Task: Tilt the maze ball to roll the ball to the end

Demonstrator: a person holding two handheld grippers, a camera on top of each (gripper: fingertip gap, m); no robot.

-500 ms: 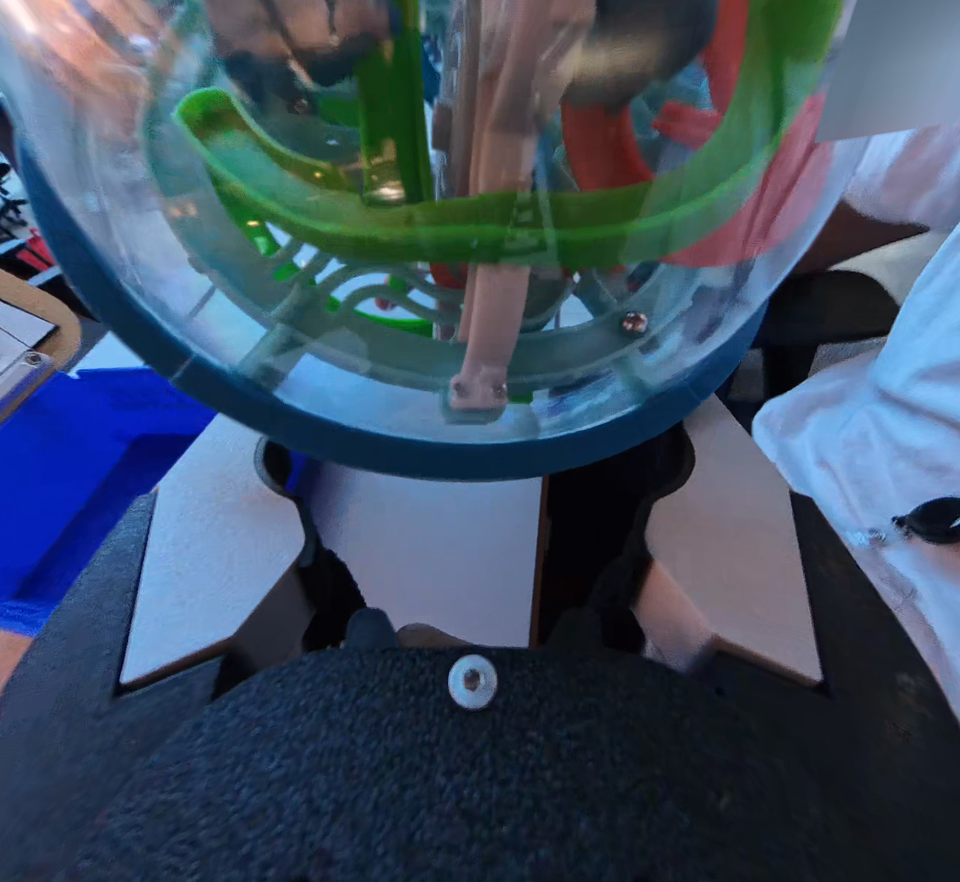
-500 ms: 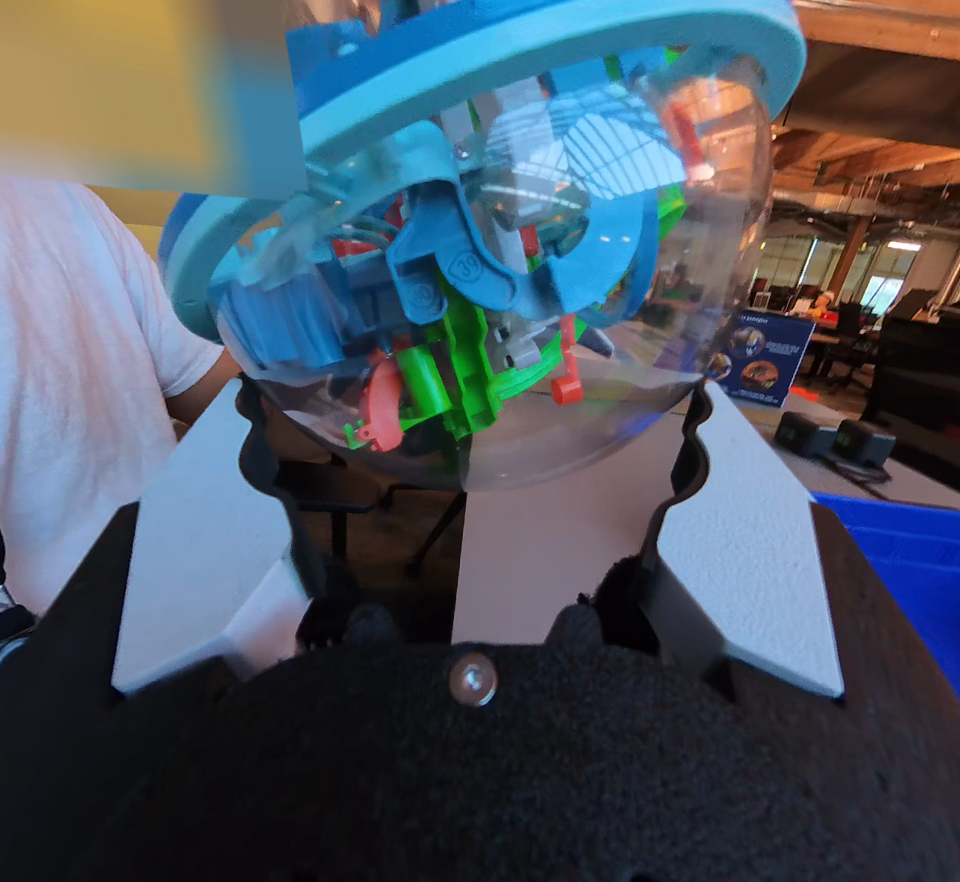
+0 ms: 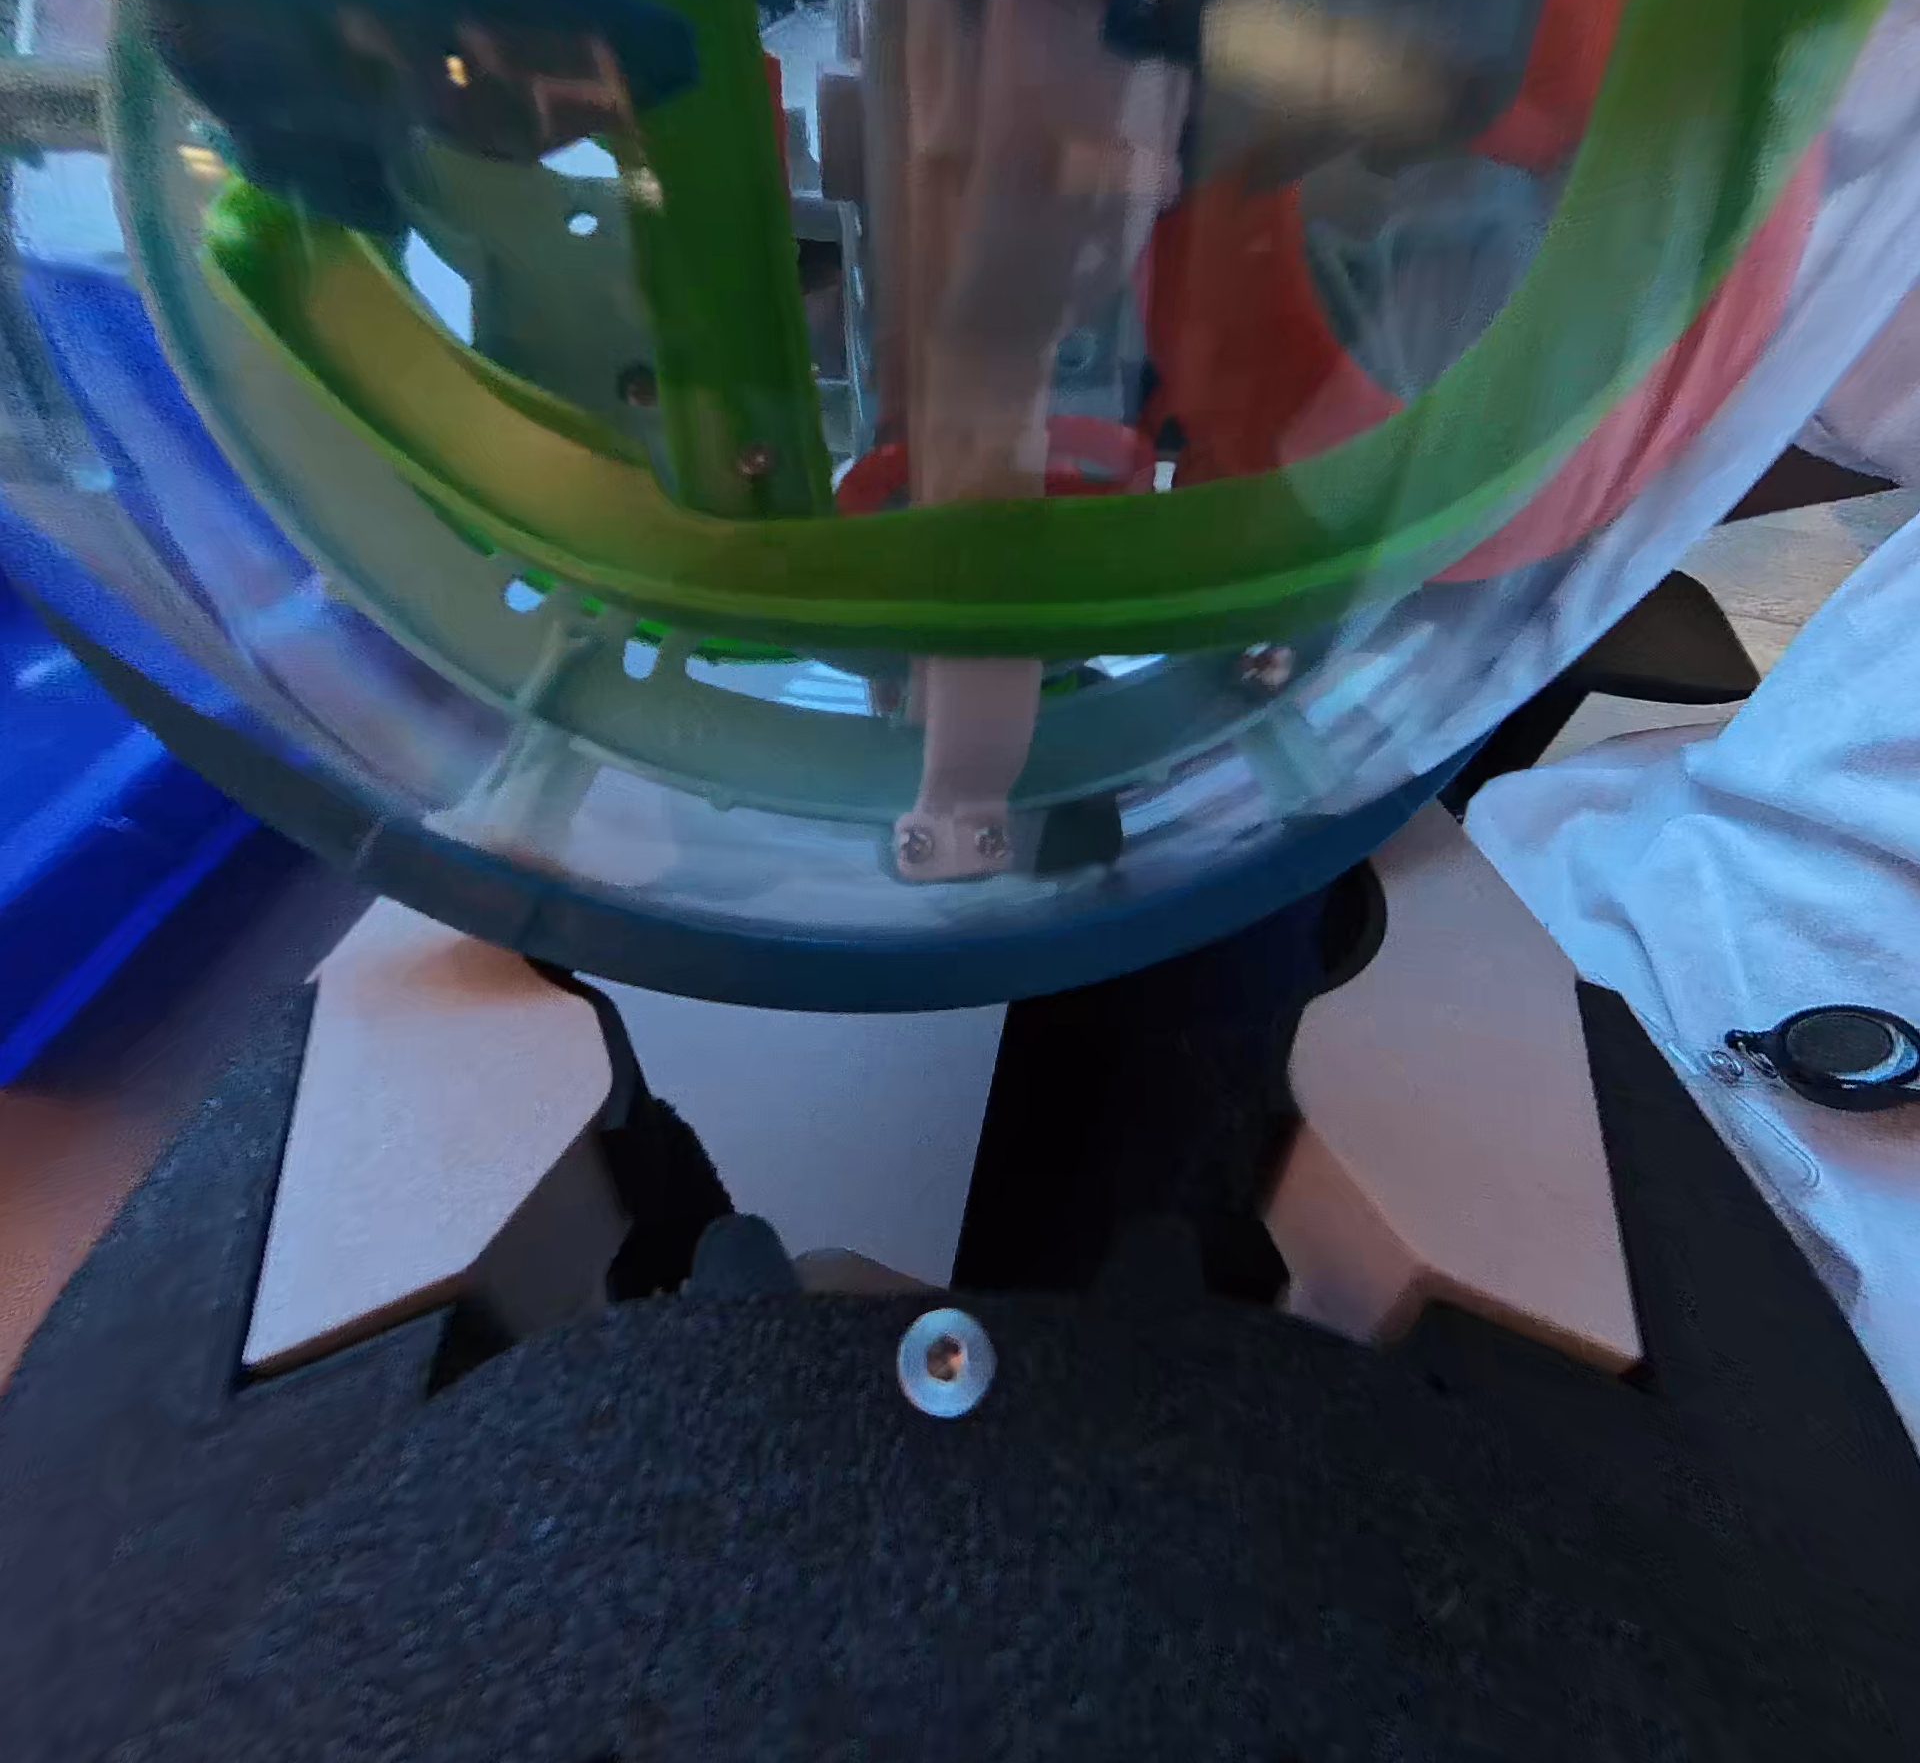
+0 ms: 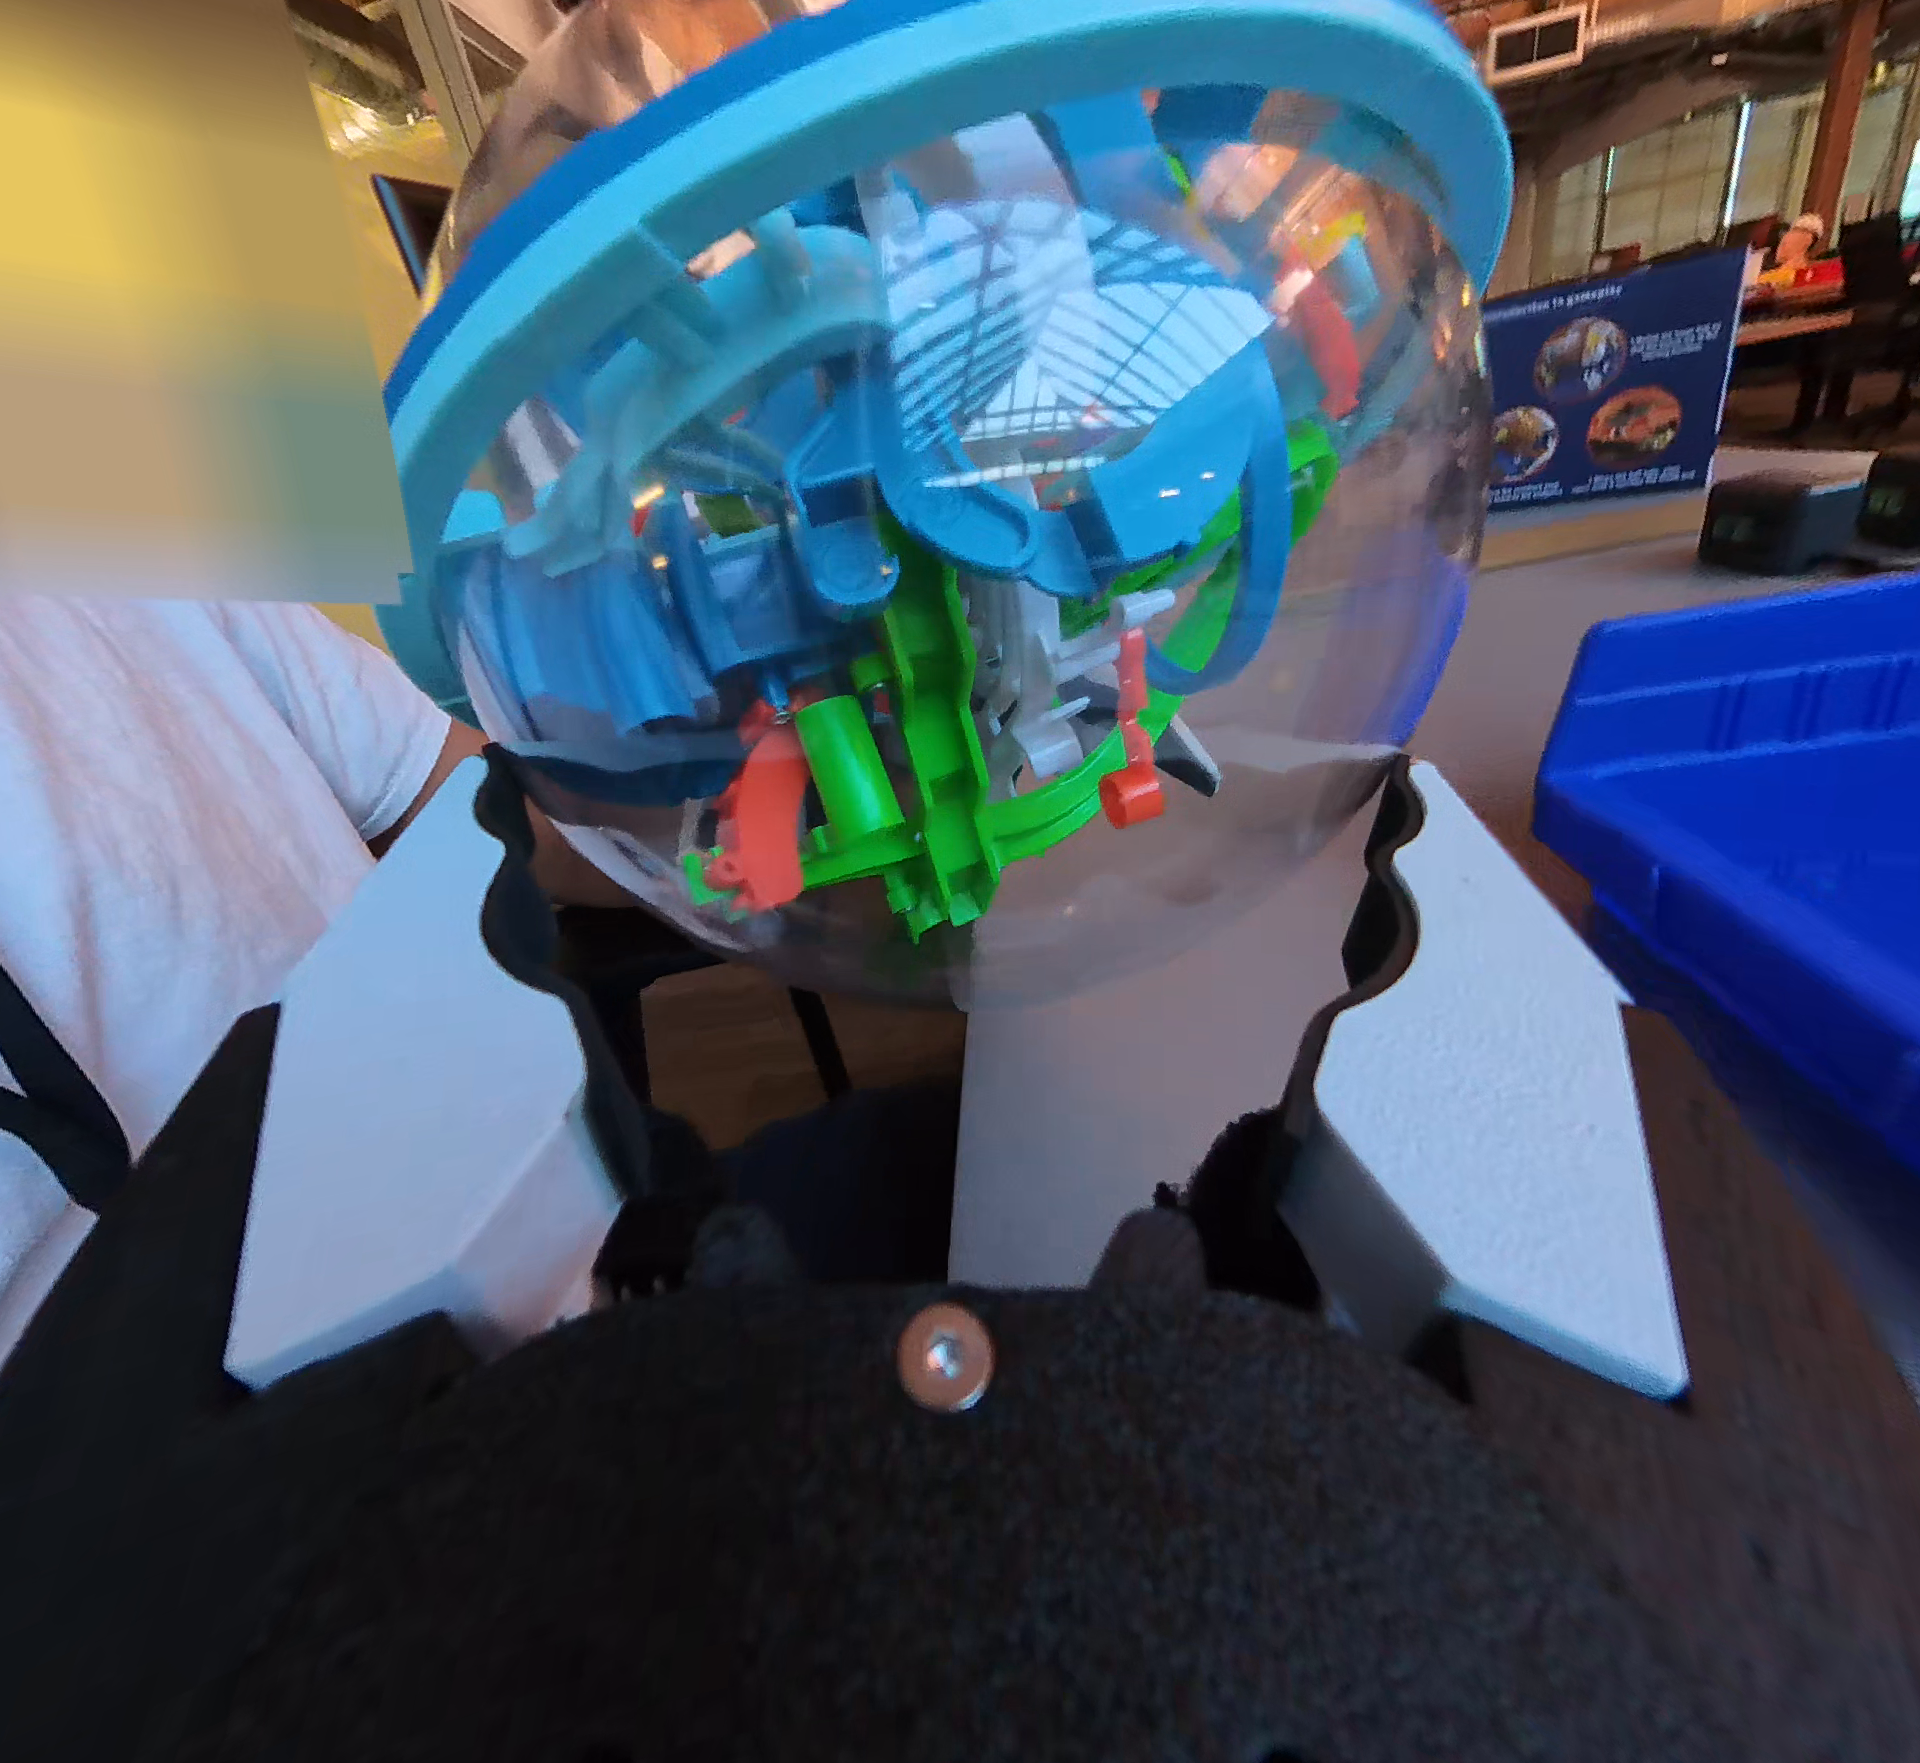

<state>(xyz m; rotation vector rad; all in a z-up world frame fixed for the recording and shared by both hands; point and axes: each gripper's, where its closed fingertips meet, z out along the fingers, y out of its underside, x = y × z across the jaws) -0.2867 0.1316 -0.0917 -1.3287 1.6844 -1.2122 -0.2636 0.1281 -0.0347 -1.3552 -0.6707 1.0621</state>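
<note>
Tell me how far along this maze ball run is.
Done: the maze ball is up off any surface, cradled between the right gripper and the left gripper, both spread wide against its clear shell. In hand: tilting, with the blue ring slanted. Left: rolling the small ball to the end; it cannot be made out among the tracks, so progress along the route is unclear.

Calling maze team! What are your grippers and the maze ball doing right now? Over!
Left gripper and right gripper: fingers spread wide, cradling the maze ball between them. Little ball inside not spotted. Blue bin close on the right.
</note>
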